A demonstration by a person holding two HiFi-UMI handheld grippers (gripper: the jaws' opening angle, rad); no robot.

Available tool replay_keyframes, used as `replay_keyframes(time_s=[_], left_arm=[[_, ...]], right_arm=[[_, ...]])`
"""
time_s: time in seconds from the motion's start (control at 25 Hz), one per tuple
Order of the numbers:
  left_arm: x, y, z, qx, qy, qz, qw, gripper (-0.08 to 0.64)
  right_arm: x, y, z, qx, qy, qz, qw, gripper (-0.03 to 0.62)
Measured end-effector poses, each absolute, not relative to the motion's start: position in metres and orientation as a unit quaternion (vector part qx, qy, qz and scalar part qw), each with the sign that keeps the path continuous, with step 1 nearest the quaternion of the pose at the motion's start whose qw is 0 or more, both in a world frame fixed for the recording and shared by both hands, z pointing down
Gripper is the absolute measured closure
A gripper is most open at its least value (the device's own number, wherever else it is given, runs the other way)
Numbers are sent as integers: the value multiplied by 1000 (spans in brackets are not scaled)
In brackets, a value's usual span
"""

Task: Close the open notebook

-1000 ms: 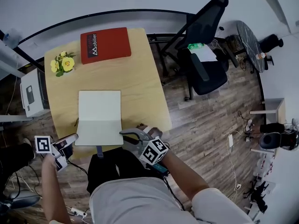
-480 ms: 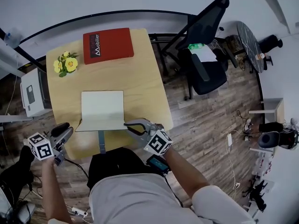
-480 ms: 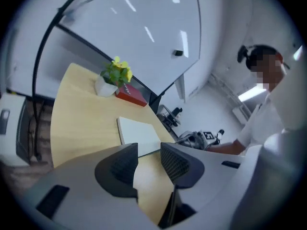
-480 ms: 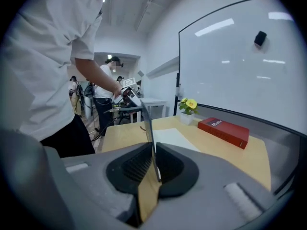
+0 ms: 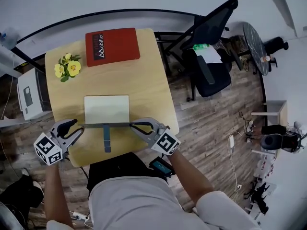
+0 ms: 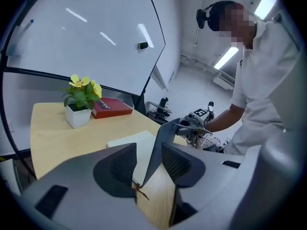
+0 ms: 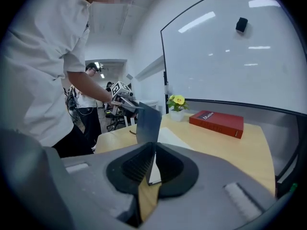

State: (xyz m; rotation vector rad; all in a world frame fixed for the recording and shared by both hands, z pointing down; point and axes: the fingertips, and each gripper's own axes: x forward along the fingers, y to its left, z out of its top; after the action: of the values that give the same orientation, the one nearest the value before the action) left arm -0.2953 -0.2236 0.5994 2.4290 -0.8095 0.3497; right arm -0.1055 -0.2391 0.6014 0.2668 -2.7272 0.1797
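Grey notebook cover [image 5: 105, 125] stood on edge between two hand-held grippers.

Pinched at its right end in the tightly clenched right gripper [image 5: 135, 125], ribbed black pads flat against the thin, stiff board; flanked at its left end by the left gripper [image 5: 76, 127], jaws opening, cover standing between the ribbed pads. Beyond, rest of the notebook [image 5: 106, 108] flat on the pale wooden table [image 5: 144, 80], blank white page up, grey-blue strip [image 5: 106, 142] towards the near edge; red hardback [image 5: 112, 46] and yellow flowers [image 5: 67, 66] at the far side. A second earlier: both halves lying flat, left gripper off the table's near corner, clear of the cover.
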Motion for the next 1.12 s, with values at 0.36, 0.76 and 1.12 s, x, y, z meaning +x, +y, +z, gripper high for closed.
replay_keyframes(time_s=[0.36, 0.76, 1.12], left_arm=[[-287, -250, 607, 909, -287, 123, 275, 503], [-290, -279, 633, 887, -330, 154, 283, 505], [-293, -297, 662, 853, -378, 209, 295, 489]], right_arm=[[-106, -260, 608, 137, -966, 133, 173, 568], [-103, -287, 637, 209, -935, 214, 192, 557], [-104, -305, 664, 275, -895, 248, 249, 541]])
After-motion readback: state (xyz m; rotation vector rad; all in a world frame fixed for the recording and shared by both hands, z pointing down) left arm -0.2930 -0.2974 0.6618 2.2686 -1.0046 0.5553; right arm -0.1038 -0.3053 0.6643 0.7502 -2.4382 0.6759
